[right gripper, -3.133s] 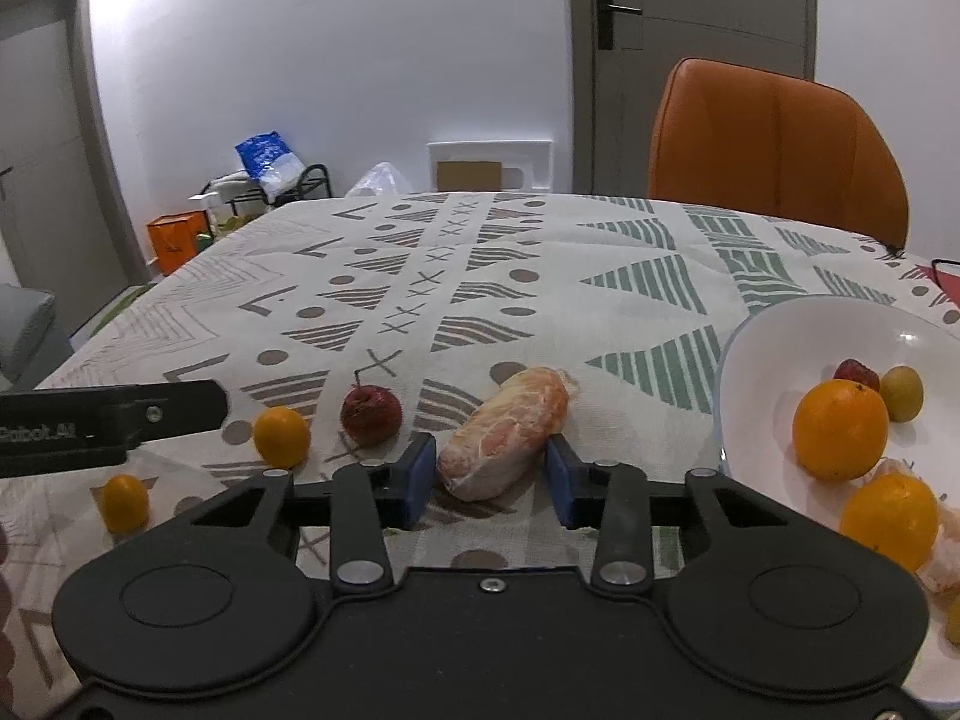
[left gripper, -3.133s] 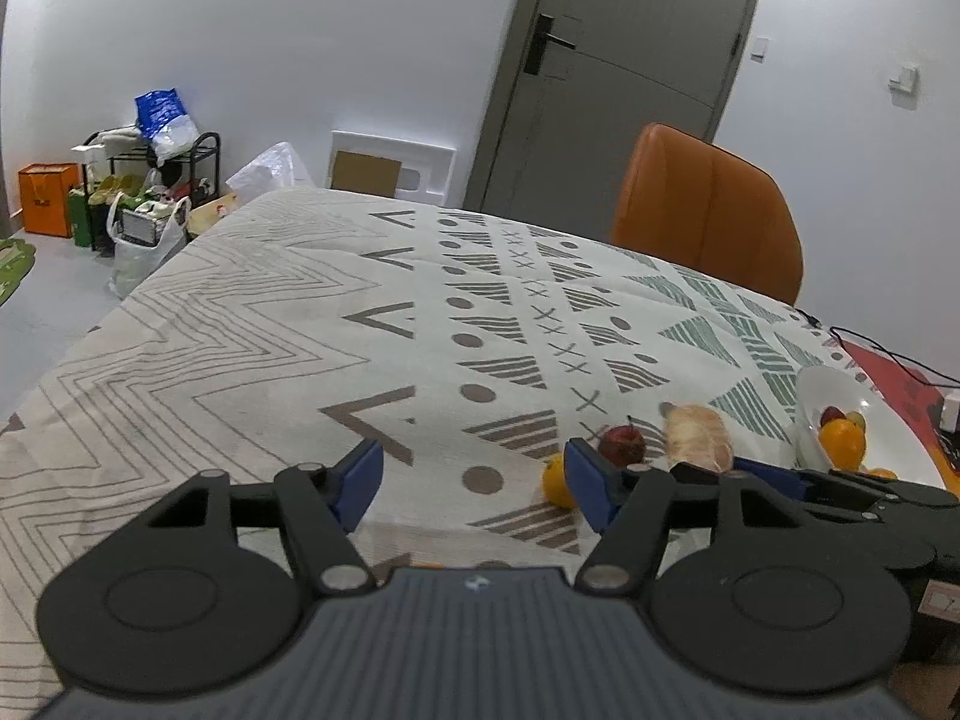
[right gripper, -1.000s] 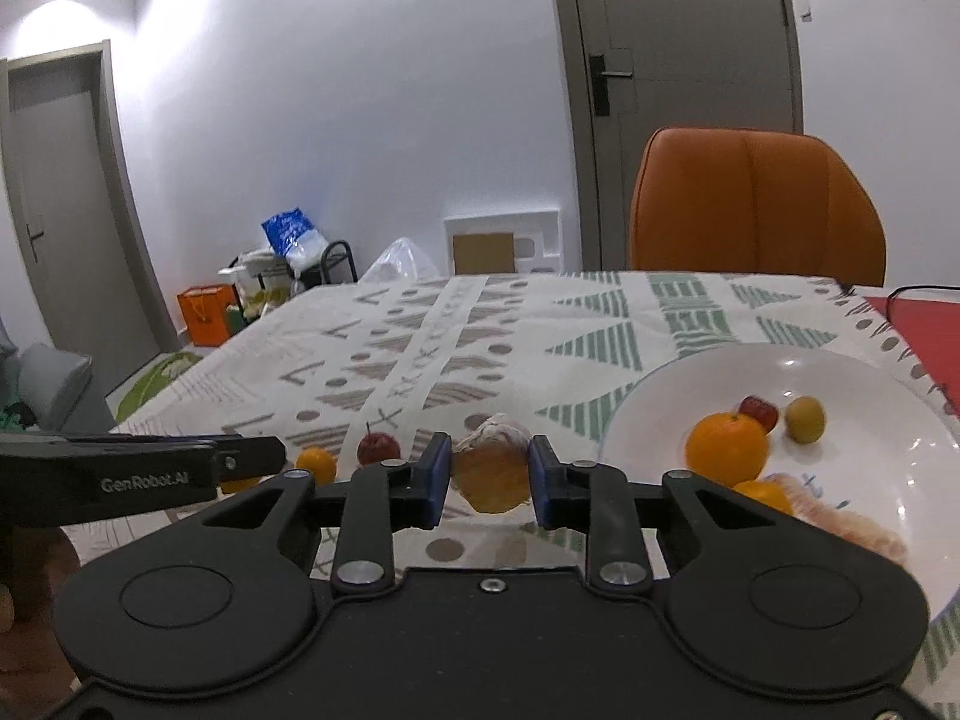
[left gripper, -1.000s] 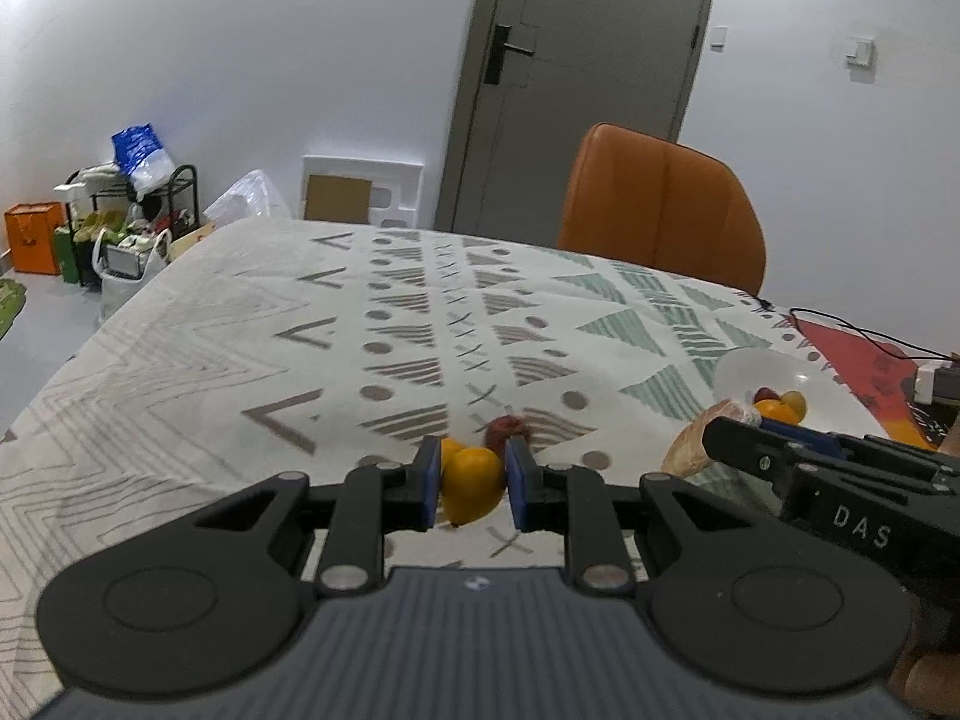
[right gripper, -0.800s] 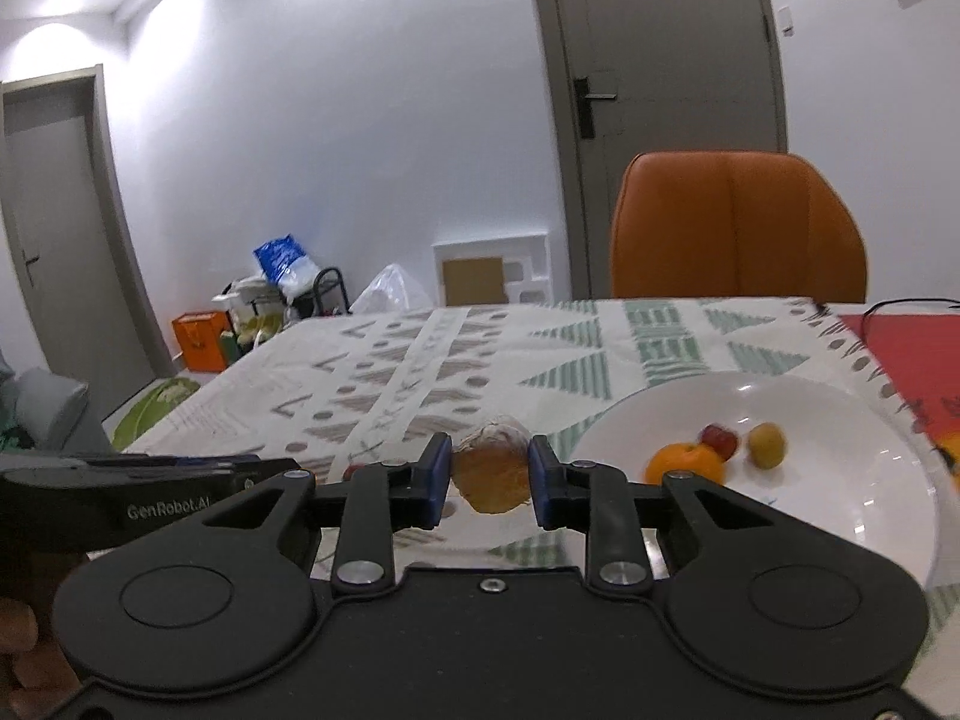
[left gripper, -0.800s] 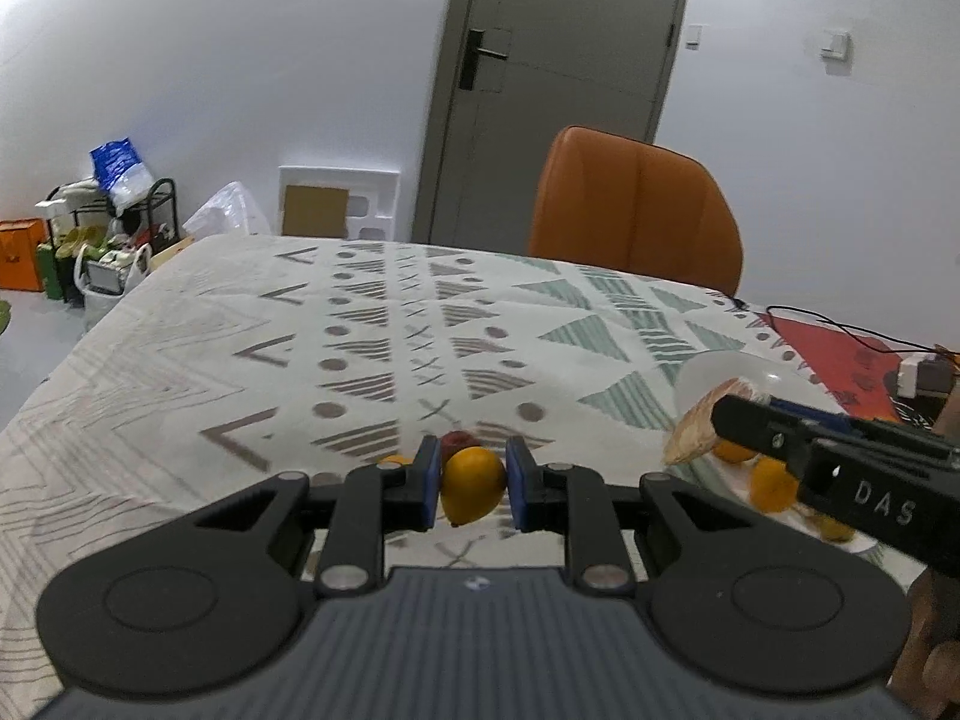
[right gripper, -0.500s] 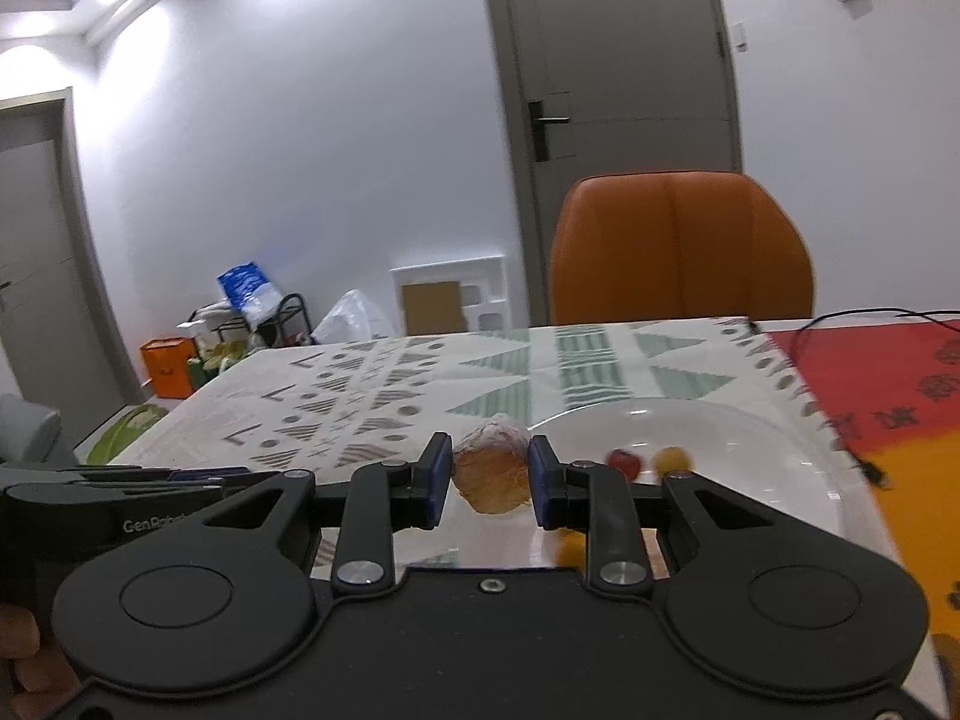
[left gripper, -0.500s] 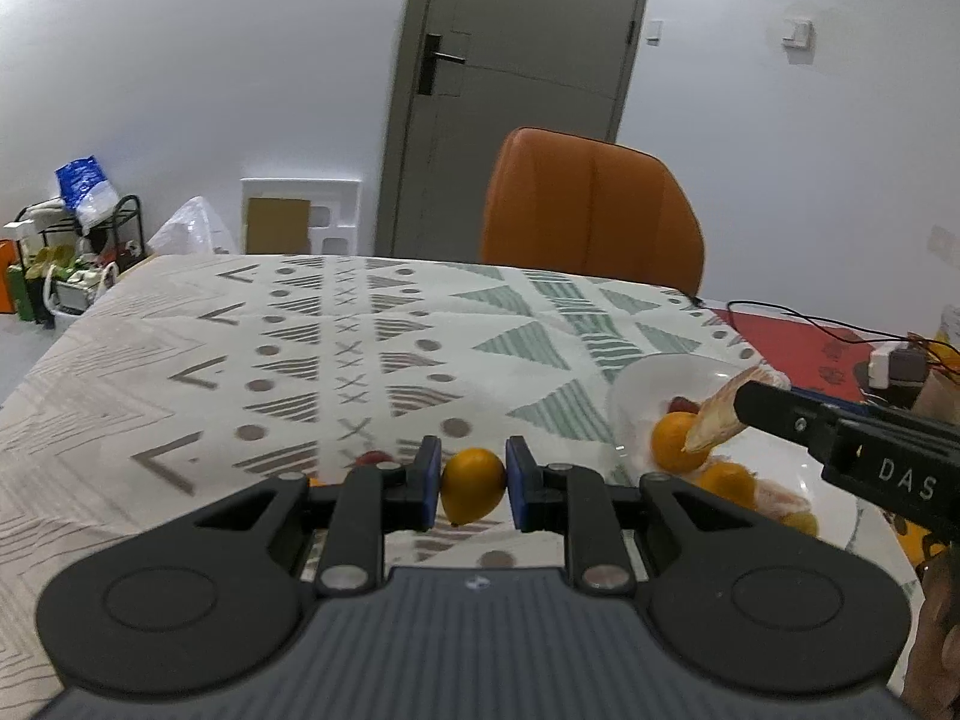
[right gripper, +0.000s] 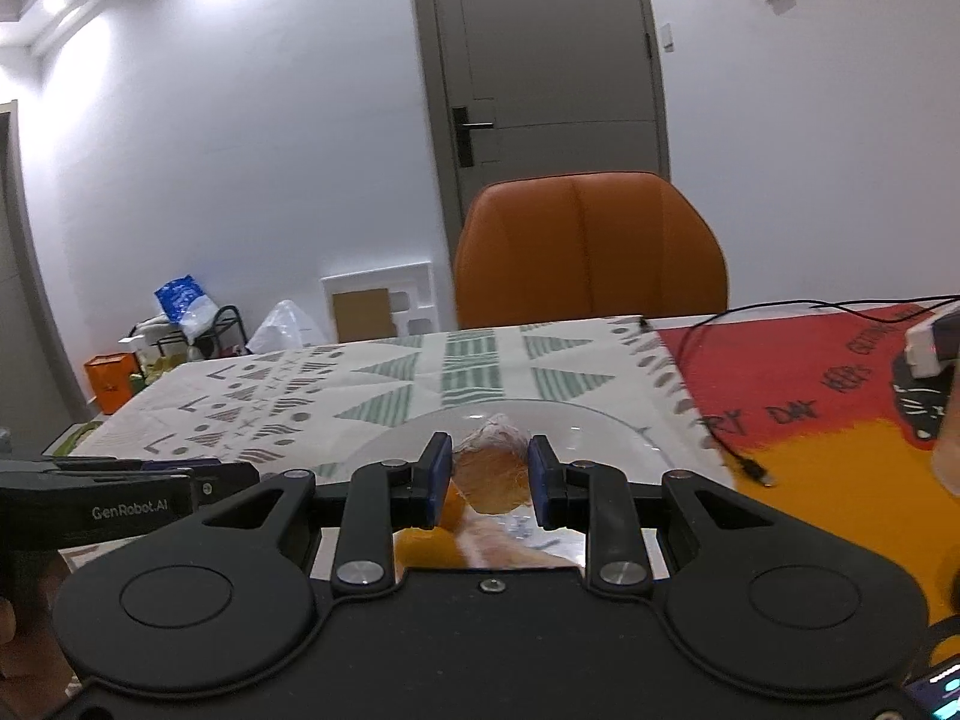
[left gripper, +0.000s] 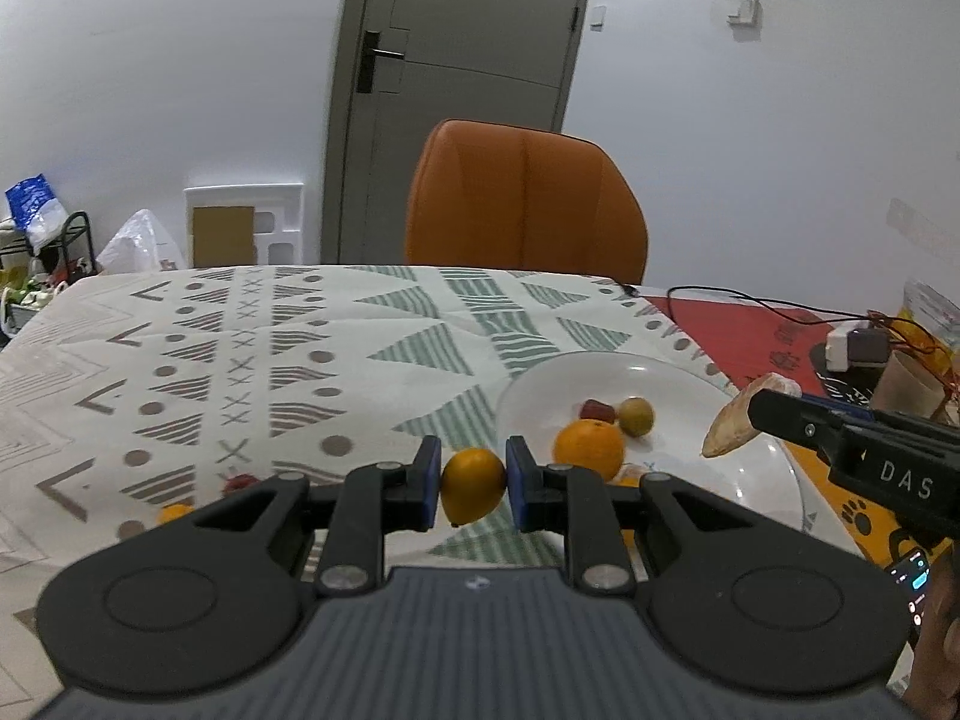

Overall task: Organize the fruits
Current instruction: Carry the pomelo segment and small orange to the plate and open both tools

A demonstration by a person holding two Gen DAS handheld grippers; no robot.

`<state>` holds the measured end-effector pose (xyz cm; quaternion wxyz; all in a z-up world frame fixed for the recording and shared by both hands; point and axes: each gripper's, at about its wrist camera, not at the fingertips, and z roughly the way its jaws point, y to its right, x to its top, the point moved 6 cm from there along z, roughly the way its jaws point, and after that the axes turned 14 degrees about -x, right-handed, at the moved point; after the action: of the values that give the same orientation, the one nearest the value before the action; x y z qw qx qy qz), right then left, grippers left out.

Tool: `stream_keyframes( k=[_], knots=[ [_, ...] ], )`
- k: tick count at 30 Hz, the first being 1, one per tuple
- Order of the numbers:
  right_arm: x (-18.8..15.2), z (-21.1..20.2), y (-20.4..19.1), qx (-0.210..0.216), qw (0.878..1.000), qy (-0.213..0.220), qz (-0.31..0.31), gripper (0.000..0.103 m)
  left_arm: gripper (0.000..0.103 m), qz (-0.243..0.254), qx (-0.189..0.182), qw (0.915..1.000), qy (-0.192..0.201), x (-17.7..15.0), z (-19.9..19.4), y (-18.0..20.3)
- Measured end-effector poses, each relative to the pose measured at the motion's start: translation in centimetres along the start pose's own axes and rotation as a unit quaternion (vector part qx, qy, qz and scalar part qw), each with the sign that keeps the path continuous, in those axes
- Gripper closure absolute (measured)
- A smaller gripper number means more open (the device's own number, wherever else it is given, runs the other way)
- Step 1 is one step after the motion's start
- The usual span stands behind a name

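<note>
My left gripper (left gripper: 474, 487) is shut on a small orange (left gripper: 472, 485) and holds it above the patterned tablecloth, just left of the white plate (left gripper: 678, 378). The plate holds a large orange (left gripper: 589, 450), a small yellow-green fruit (left gripper: 636, 415) and a small red fruit (left gripper: 597, 410). My right gripper (right gripper: 489, 474) is shut on a peeled pomelo wedge in clear wrap (right gripper: 495, 471) and holds it over the plate (right gripper: 606, 420); the wedge also shows in the left wrist view (left gripper: 741, 420). A small red fruit (left gripper: 239, 483) and a small orange (left gripper: 175, 513) lie on the cloth at the left.
An orange chair (left gripper: 525, 204) stands at the table's far edge. A red and yellow mat (right gripper: 810, 396) with a black cable (right gripper: 744, 462) lies right of the plate. A white adapter (left gripper: 852, 348) and a cardboard tube (left gripper: 912, 387) sit at the far right.
Both grippers have swung to the right with their fruit. The right gripper now hangs over the plate with the wedge, and the left gripper has come closer to the plate's left rim.
</note>
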<state>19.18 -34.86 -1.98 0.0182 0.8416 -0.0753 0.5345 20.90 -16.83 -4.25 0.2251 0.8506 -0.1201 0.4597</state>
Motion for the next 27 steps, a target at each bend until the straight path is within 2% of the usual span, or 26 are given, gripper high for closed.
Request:
stream_keyframes(
  k=[16,17,19,27],
  knots=[
    [-1.0,0.5,3.2,-0.045,0.999,-0.029,-0.009,0.077,0.082,0.011,-0.030,0.9994,-0.013,0.2,3.0,2.8],
    [-1.0,0.7,3.2,-0.046,0.998,-0.030,-0.012,0.078,0.082,0.010,-0.031,0.9994,-0.013,0.2,3.1,2.8],
    [-1.1,1.1,3.1,-0.051,0.998,-0.031,-0.020,0.088,0.082,0.012,-0.033,0.9993,-0.016,0.1,3.6,2.9],
    [-1.3,3.1,2.5,-0.039,0.998,-0.047,-0.022,0.088,0.081,0.007,-0.027,0.9994,-0.018,0.3,4.3,2.2]
  ],
)
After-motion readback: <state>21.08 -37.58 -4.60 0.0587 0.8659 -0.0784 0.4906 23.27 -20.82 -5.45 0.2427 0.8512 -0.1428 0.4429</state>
